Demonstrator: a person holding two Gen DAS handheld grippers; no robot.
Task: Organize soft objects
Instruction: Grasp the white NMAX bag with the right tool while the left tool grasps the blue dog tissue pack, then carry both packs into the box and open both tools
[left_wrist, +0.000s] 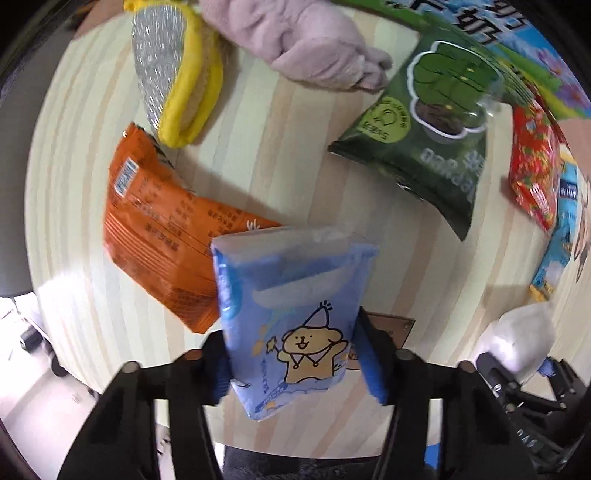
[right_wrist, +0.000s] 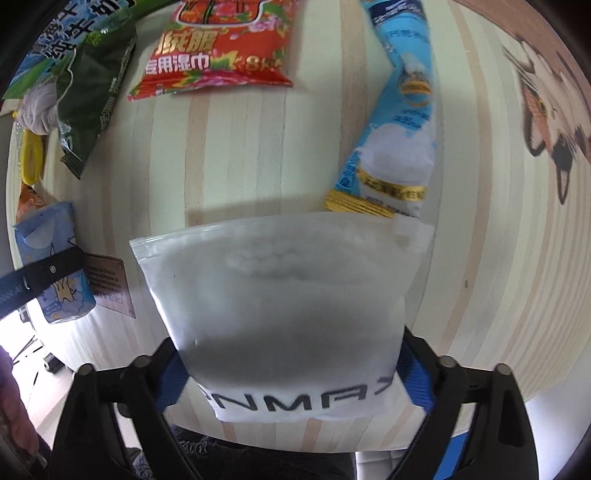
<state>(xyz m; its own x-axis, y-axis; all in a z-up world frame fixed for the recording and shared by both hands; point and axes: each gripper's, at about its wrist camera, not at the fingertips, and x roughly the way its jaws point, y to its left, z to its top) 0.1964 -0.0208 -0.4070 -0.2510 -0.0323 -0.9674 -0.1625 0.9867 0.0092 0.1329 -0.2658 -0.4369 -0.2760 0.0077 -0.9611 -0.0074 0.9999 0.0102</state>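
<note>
My left gripper (left_wrist: 299, 365) is shut on a blue tissue pack with a bear drawing (left_wrist: 291, 317), held above the striped wooden table (left_wrist: 277, 147). The same pack shows at the left of the right wrist view (right_wrist: 55, 258). My right gripper (right_wrist: 291, 373) is shut on a white zip bag of cotton (right_wrist: 280, 306), also held over the table; that bag shows at the right edge of the left wrist view (left_wrist: 521, 339).
On the table lie an orange pack (left_wrist: 155, 229), a yellow and silver scrub pad (left_wrist: 177, 74), a pink plush cloth (left_wrist: 295, 37), a dark green pack (left_wrist: 436, 122), a red wet-wipe pack (right_wrist: 218, 51) and a light blue pack (right_wrist: 399, 122). A small brown plaque (right_wrist: 110, 284) sits near the table's front edge.
</note>
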